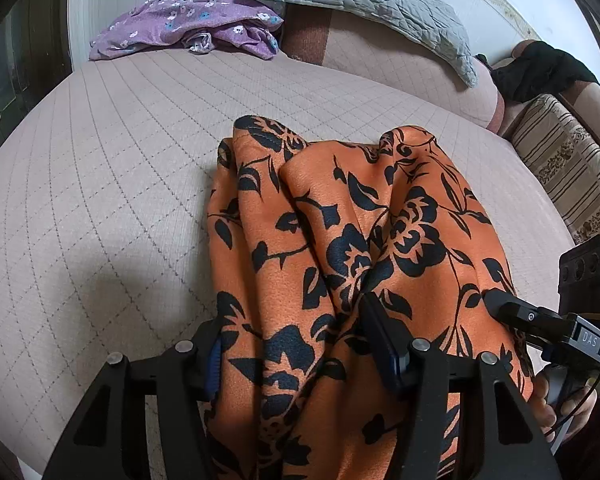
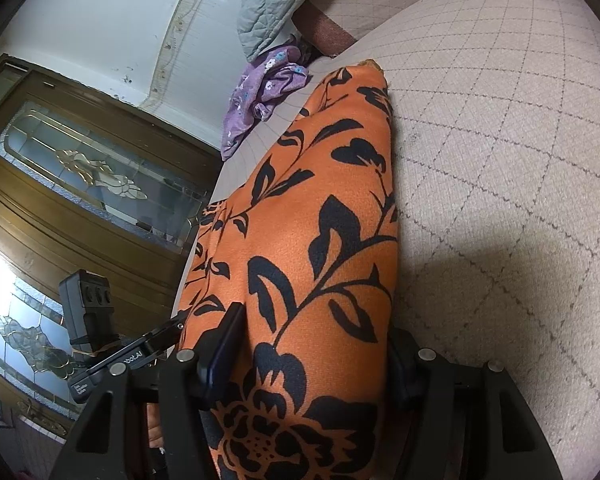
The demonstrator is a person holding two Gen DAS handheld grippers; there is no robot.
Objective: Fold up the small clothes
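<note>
The bed (image 1: 112,184), covered in a pale quilted spread with a diamond stitch, serves as the folding surface, broad and flat enough for cloth to be laid out on. At its far side, toward twelve o'clock in the left wrist view, a grey quilted pillow (image 1: 364,4) leans against the wall, and a crumpled purple flowered garment (image 1: 188,24) lies at about eleven o'clock, well apart from the work, probably waiting its turn. The orange garment with black flowers (image 1: 352,240) fills the centre and runs down to six o'clock in both views; its far end rests on the bed while the near end is lifted, so the cloth hangs in long ridges. The left tongs (image 1: 300,344) stand half apart with a thick bunch of this cloth filling the gap, so they appear clamped on it. The right tongs (image 2: 312,352) seem clamped on the same cloth, its bulk keeping them wide. Held at two points, the near edge looks ready to be carried over the part lying flat.
</note>
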